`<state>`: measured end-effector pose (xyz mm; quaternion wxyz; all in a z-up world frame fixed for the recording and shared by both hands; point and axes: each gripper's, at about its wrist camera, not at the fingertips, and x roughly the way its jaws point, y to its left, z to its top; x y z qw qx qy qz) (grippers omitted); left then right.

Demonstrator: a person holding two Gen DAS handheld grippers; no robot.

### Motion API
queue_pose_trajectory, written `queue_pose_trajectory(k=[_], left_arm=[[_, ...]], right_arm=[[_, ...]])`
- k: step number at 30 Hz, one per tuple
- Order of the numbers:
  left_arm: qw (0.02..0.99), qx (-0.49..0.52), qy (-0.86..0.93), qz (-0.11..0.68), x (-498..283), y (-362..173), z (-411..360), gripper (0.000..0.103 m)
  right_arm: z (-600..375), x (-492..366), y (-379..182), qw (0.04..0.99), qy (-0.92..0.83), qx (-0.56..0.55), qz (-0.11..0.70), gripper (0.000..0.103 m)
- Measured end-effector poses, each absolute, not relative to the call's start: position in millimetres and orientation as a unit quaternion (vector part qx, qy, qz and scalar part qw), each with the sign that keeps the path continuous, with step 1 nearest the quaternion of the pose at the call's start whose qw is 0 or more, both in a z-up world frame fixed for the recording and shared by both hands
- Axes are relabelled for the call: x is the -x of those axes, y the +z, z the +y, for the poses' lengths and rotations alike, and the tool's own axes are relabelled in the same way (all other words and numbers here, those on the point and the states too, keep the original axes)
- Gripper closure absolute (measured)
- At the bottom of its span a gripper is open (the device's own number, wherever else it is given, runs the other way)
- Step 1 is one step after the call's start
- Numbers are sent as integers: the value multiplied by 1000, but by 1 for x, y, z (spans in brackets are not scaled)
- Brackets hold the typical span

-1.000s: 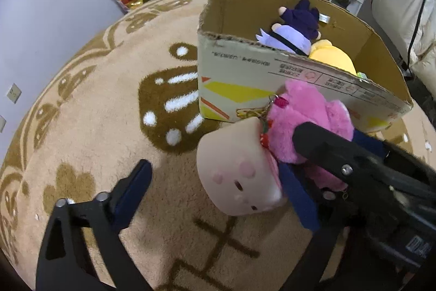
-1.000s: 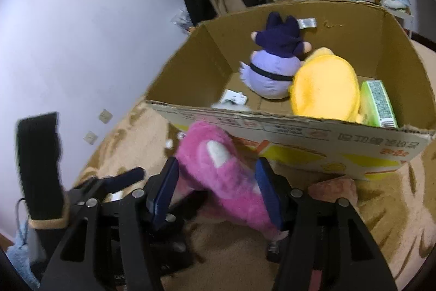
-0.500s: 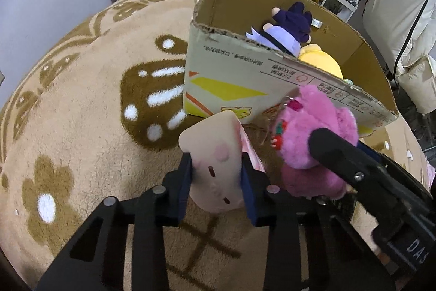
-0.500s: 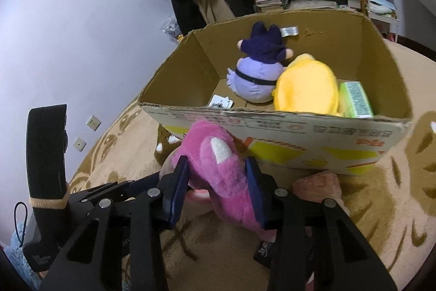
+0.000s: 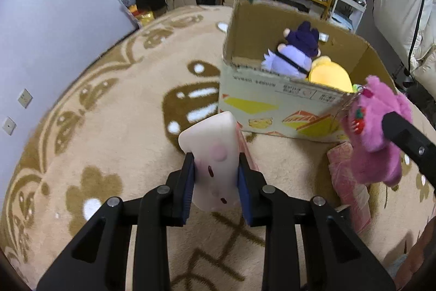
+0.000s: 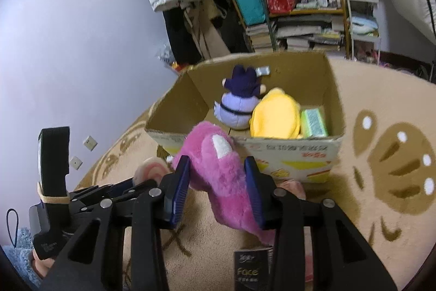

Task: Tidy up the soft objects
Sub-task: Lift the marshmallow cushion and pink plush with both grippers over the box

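Pale plush [image 5: 215,154] and pink plush [image 6: 220,176] clamped between raised fingers [image 5: 188,190].

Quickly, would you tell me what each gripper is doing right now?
Left gripper: shut on the cream plush.
Right gripper: shut on the pink plush.

A beige rug [image 5: 114,127] carries brown paw and flower motifs with white spots. On it, the brown cardboard box [image 6: 294,154] shows yellow and orange print on its front. Inside the box lie a purple-and-lilac plush [image 6: 239,102], a yellow plush [image 6: 275,116] and a green pack [image 6: 313,123]. Before the box, a pale pink toy [image 5: 212,152] bears rosy dots beside a magenta plush [image 6: 220,176] with a white patch.
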<state>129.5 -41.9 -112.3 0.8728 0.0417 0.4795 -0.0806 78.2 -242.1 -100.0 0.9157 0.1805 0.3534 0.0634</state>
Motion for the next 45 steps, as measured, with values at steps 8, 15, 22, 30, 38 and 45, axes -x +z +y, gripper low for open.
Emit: queue_pose_trajectory(k=[8,15,22,30,38,45], left_arm=[[899,-64,-79,426,-109,-81,-42,76],[921,-81,-79,374,-95,-51,-46,76],[936,-101,-79,327,-87,-28,-53,76],[946,-92,-87,298,-90,-12,-60,76],[952,-98,-87,277,-105,-9,-68,76],[957,-107,-85,256,-119,-7,-75,76]], right_arm=[[-244,-59,-76,930,48,-170,324,61],[-251,-42,-50,945,33,-158,284,61],[-254,-40,-36,955,12,-148,256,61],[-255,-48,-31,960,-6,-132,248,61],[-256,-58,-31,965,-20,-119,235,61],[-264,-73,-36,962,-15,-132,240,61]])
